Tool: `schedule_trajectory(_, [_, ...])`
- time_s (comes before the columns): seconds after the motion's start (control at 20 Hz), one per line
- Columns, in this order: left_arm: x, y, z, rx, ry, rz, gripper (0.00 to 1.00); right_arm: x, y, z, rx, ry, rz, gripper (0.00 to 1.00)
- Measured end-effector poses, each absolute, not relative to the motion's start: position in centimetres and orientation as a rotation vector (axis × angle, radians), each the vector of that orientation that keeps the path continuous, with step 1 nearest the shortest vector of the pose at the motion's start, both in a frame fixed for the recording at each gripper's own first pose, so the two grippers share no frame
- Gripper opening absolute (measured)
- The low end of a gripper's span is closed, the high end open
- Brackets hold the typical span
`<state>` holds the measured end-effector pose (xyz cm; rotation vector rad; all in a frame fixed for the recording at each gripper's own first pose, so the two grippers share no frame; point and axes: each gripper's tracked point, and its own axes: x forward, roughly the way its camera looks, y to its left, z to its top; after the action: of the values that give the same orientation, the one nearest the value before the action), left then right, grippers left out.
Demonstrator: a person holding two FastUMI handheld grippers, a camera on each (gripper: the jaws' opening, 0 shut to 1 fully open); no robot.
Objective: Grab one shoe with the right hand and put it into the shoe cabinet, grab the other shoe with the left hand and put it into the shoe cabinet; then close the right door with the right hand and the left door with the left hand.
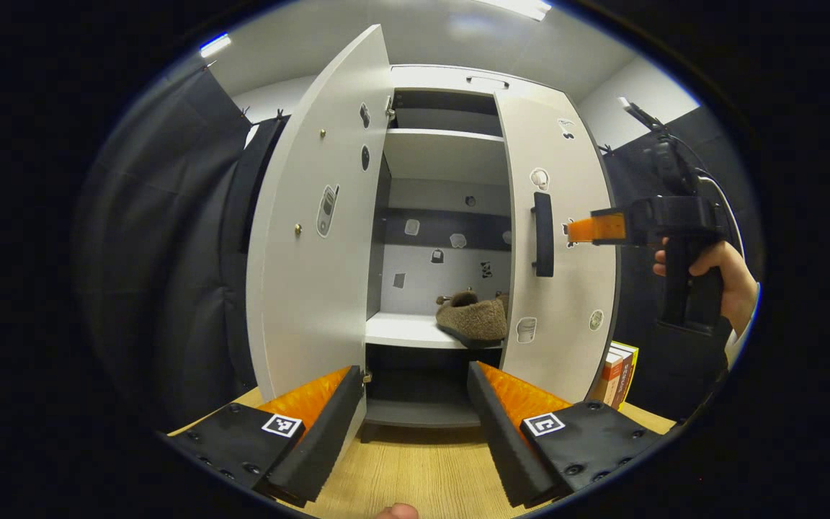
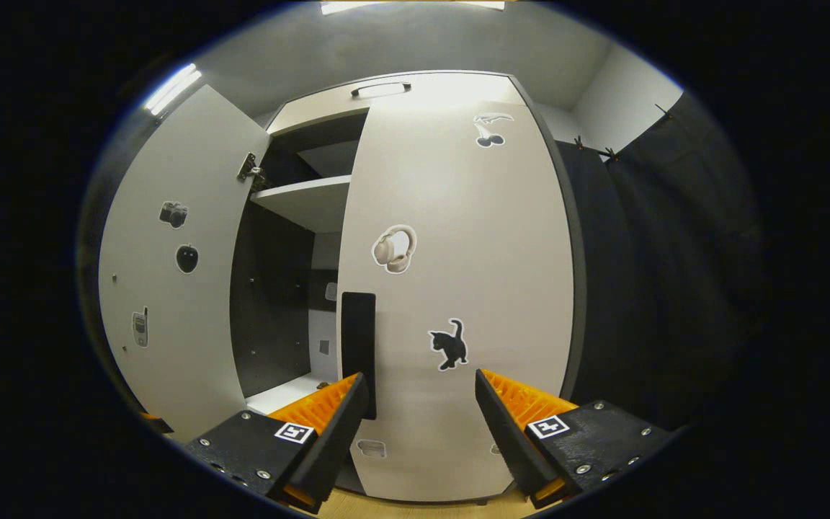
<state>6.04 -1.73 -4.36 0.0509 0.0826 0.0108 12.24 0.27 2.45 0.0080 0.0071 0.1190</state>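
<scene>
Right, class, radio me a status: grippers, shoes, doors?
Left gripper open, empty. Right gripper open, at right door. Shoe on shelf. Left door wide open.

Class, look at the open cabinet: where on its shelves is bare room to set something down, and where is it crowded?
The middle shelf is bare on its left, between the open left door and the brown shoe. The shelf's right end, by the right door, is crowded by that shoe. The upper shelf and the bottom compartment look bare. The left claw has an open way in between the doors.
</scene>
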Motion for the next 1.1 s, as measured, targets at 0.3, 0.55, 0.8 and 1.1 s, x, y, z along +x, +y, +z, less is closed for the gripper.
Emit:
schedule_trajectory(0.3, [5.5, -0.2, -1.6, 0.043, 0.060, 0.049, 0.94, 7.5, -2.4, 1.3, 0.028, -0.006, 0.062, 0.92])
schedule_trajectory(0.55, [3.7, 3.9, 1.3, -0.013, 0.050, 0.136, 0.96, 5.3, -3.8, -0.5, 0.045, 0.006, 0.033, 0.92])
schedule_trajectory(0.8, [3.3, 12.2, 5.3, -0.032, 0.019, 0.308, 0.94, 4.9, -4.7, -1.2, 0.070, 0.016, 0.018, 0.92])
schedule_trajectory(1.1, [7.4, 17.5, 7.6, 0.049, -0.011, 0.364, 0.96, 4.8, -5.2, -0.6, 0.072, -0.004, 0.010, 0.92])
